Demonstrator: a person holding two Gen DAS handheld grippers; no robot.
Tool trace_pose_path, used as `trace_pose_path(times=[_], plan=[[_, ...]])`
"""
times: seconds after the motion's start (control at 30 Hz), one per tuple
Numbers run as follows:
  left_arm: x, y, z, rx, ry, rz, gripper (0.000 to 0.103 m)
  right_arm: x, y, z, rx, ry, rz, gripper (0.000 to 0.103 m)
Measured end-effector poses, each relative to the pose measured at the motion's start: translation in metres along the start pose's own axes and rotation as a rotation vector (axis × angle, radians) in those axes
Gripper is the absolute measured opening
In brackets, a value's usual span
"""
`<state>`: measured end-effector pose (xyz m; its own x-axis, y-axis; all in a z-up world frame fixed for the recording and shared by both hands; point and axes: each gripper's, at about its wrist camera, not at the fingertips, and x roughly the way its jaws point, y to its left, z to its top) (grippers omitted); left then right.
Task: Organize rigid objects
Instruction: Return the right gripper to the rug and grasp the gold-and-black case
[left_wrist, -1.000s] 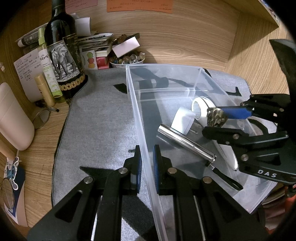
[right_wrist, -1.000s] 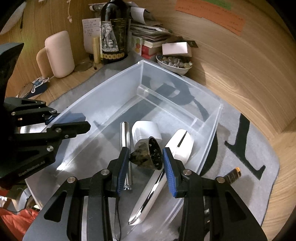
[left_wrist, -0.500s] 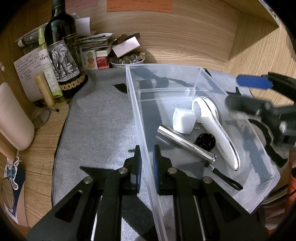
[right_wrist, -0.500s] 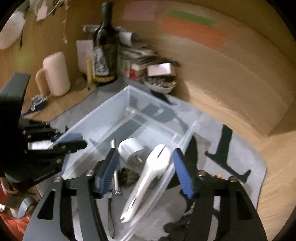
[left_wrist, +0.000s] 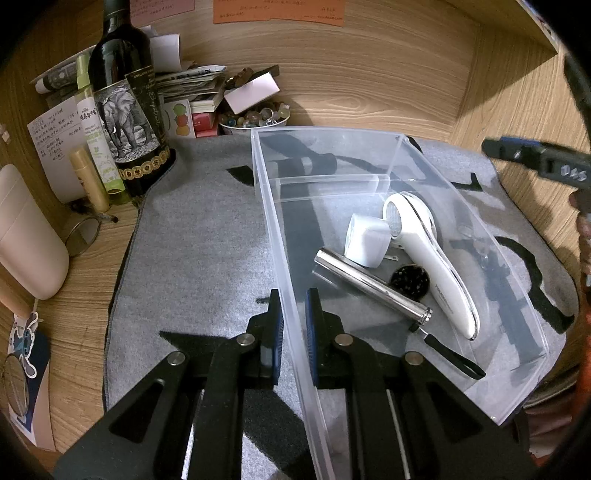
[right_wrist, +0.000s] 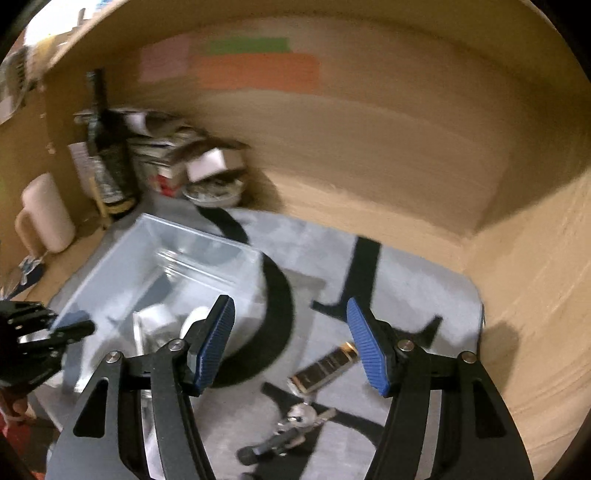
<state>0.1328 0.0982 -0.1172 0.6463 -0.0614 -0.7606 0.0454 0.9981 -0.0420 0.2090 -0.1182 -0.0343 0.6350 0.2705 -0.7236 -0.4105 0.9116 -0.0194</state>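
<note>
Left tool (left_wrist: 294, 308) closed on the near side wall of the clear plastic bin (left_wrist: 424, 177), one finger inside, one outside. The bin holds a white handheld device (left_wrist: 428, 254), white adapter (left_wrist: 367, 240), metal cylinder (left_wrist: 369, 286) and dark round piece (left_wrist: 410, 279). Right tool (right_wrist: 291, 343) open and empty above the grey mat (right_wrist: 424, 288), over a gold-black item (right_wrist: 325, 367).

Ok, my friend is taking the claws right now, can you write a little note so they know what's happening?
Left claw: shut on the near wall of the clear plastic bin, steadying it.
Right claw: open, holding nothing, above the grey felt mat.
In the bin: white handheld device, white charger cube, silver metal tube, dark round speckled piece.
Left: gold-and-black battery-like cylinder and bunch of metal keys on the mat.
</note>
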Motion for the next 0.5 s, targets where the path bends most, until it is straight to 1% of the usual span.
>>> trace_pose_path(times=[0.17,0.27,0.3,0.33,0.4,0.5], plan=[[0.000,-0.001,0.001,0.000,0.000,0.000,0.011,0.038,-0.024,-0.019,0.077,0.110,-0.014,0.060],[0.000,0.000,0.001,0.000,0.000,-0.001,0.011,0.060,-0.035,-0.030,0.127,0.181,0.000,0.060],[0.000,0.000,0.000,0.000,0.000,0.000,0.011,0.071,-0.039,-0.035,0.151,0.224,0.016,0.060],[0.000,0.000,0.000,0.000,0.000,0.000,0.011,0.077,-0.041,-0.039,0.166,0.247,0.027,0.060],[0.000,0.000,0.000,0.002,0.000,0.001,0.011,0.087,-0.043,-0.045,0.184,0.279,0.036,0.060],[0.000,0.000,0.000,0.002,0.001,0.002,0.011,0.098,-0.046,-0.052,0.209,0.293,0.035,0.061]])
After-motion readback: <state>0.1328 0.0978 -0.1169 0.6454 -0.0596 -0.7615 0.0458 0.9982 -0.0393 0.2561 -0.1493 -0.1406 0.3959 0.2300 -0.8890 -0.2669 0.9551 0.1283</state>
